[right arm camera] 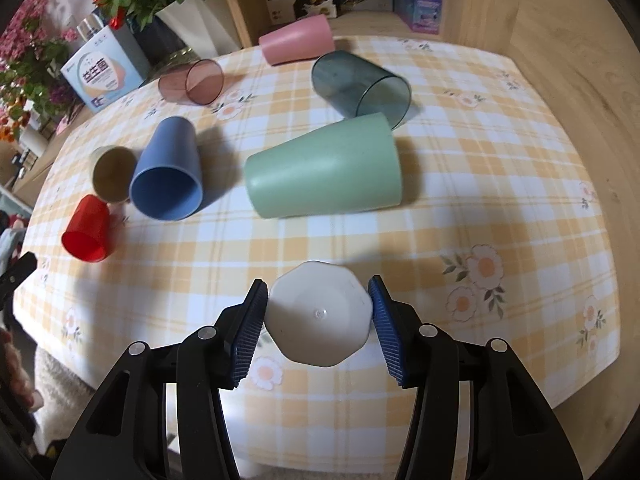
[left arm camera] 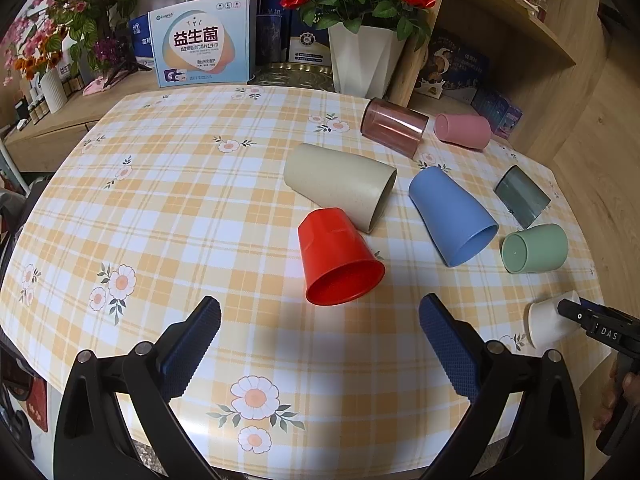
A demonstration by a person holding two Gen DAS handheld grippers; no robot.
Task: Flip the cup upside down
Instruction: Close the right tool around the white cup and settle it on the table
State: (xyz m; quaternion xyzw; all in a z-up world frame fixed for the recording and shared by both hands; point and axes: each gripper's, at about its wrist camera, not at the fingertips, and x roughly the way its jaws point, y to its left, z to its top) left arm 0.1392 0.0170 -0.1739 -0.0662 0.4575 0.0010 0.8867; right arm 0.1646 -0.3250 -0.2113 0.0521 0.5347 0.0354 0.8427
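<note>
The white cup (right arm camera: 318, 314) sits bottom-up between the pads of my right claw (right arm camera: 318, 312), near the table's (right arm camera: 500, 184) near edge, toward its right corner. Both pads touch its faceted sides, so I am clamped on it. It looks like light, stiff plastic with smooth walls, likely slippery, so I judge the flat facets just below the base are the best place to hold, with steady pressure rather than a hard squeeze. Whether its rim is resting on the cloth I cannot tell. My left claw (left arm camera: 320, 344) hangs with its pads wide apart and nothing between them, just short of the red cup (left arm camera: 338, 258) lying on its side. Beyond lie the beige cup (left arm camera: 340, 184), blue cup (left arm camera: 452, 216), green cup (right arm camera: 324, 168), grey clear cup (right arm camera: 360, 88), brown clear cup (right arm camera: 192, 82) and pink cup (right arm camera: 296, 40), all tipped over
</note>
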